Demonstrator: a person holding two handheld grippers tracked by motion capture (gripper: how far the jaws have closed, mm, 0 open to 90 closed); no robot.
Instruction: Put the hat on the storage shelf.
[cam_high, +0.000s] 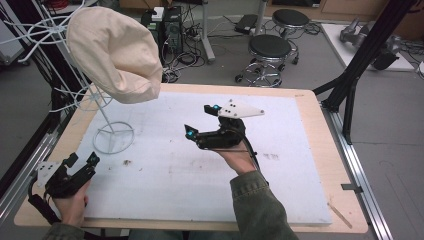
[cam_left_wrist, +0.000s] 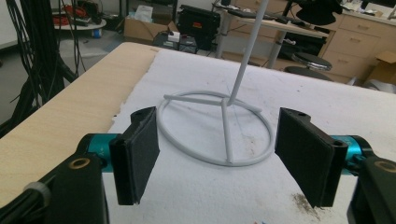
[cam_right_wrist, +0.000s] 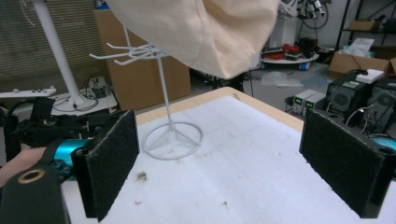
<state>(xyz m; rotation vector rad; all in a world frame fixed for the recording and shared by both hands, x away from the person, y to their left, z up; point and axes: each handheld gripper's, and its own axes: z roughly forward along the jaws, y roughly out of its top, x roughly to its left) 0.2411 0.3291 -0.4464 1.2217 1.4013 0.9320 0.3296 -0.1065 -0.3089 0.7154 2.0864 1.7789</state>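
Hanging on the white wire stand (cam_high: 107, 117), up at its top hooks: a cream fabric hat (cam_high: 116, 54), well above the stand's ring base (cam_left_wrist: 215, 133). Looking soft and light, likely sagging and folding under any pinch rather than resisting. Probably best taking hold at the lower hem edge (cam_right_wrist: 224, 70), where cloth doubles up and pads can bite. Lifting gently, since the slim stand seems easy to tip.

Right gripper (cam_high: 198, 121): hovering right of the stand, jaws spread wide, holding nothing. Left gripper (cam_high: 82, 161): resting in front of the ring base near the table edge, jaws likewise gaping wide and empty.
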